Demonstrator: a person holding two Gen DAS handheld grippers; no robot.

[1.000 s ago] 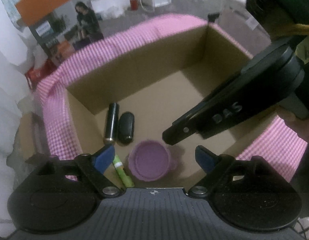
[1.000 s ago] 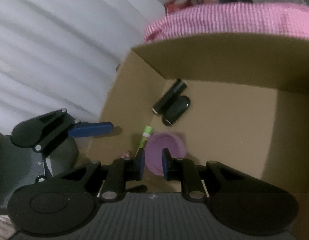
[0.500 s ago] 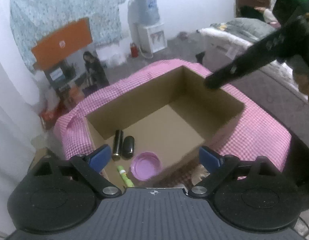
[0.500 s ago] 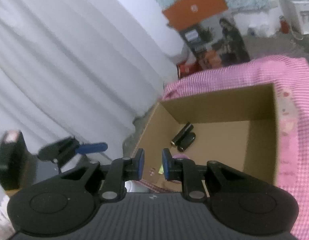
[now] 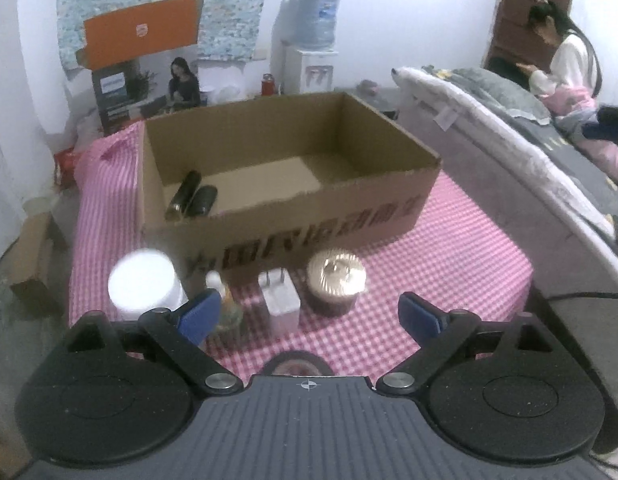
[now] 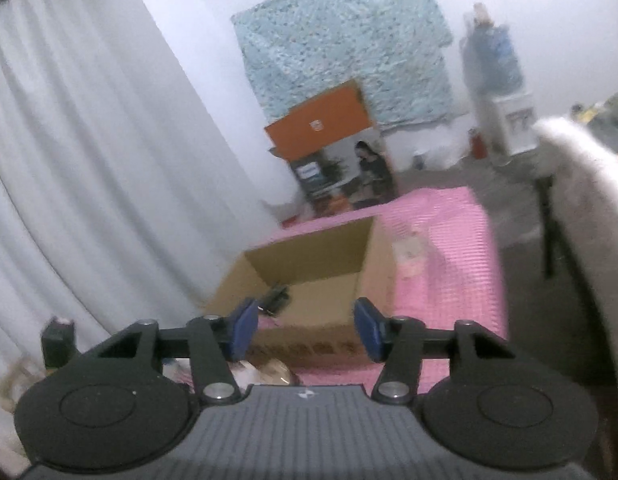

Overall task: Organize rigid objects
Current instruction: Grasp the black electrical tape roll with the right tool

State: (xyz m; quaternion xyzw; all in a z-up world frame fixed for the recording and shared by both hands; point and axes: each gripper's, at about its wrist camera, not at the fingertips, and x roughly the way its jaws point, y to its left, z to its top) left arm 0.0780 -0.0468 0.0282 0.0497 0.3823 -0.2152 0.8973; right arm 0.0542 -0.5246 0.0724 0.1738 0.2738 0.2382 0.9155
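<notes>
An open cardboard box (image 5: 293, 208) stands on a pink checked cloth (image 5: 461, 264); two black cylinders (image 5: 191, 196) lie in its left corner. In front of the box stand a white-lidded jar (image 5: 143, 284), a small bottle (image 5: 225, 308), a white charger plug (image 5: 279, 300) and a gold-lidded jar (image 5: 336, 282). My left gripper (image 5: 309, 314) is open and empty, held back above these items. My right gripper (image 6: 307, 330) is open and empty, farther back; its view shows the box (image 6: 309, 280) from the side.
A grey bed (image 5: 509, 128) runs along the right of the cloth. A small cardboard box (image 5: 31, 256) sits on the floor at left. A white curtain (image 6: 89, 180) hangs at left. An orange carton (image 5: 145, 64) and a water dispenser (image 5: 313, 56) stand behind.
Both grippers pulled up and back out of the box. The right gripper went from nearly shut to open. The items in front of the box came into view.
</notes>
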